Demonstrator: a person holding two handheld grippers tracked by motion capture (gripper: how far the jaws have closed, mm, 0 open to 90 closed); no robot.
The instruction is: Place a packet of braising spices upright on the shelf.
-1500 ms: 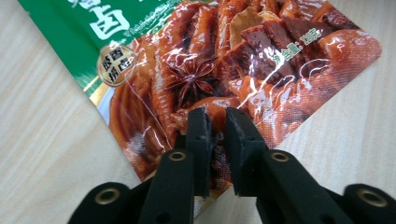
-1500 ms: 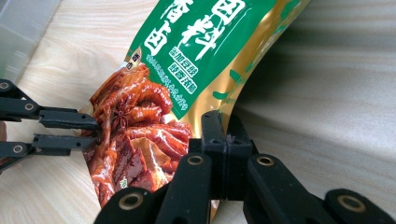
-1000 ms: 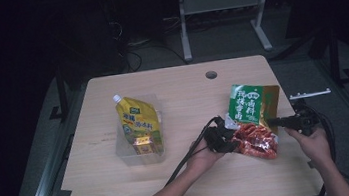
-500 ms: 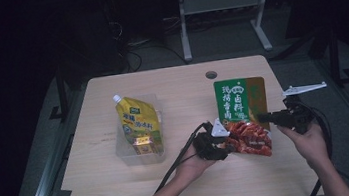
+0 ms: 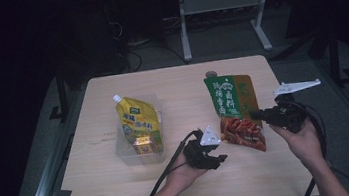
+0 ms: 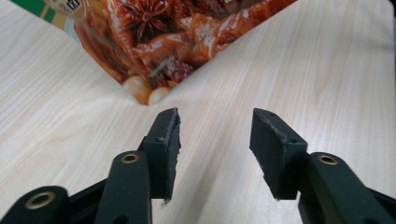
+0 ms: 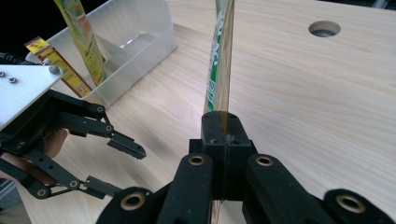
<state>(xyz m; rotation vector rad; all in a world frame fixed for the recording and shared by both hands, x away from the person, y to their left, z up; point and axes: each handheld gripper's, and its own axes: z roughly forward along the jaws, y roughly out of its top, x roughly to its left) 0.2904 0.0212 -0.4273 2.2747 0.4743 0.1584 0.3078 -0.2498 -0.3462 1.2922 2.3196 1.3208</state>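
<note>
Seemingly two pouches (image 5: 135, 120) in bin (image 5: 121, 152).

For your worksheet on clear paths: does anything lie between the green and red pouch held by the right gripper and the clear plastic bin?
Yes, partly. The open left gripper sits on the table between the pouch and the bin.

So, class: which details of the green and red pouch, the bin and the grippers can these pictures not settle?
- Print on the green and red pouch: too small in the high view.
- Pouch face, right gripper view: seen edge-on.
- Clear bin contents: small box partly behind the yellow pouch.
- Right gripper grip: hidden by shut jaws.
</note>
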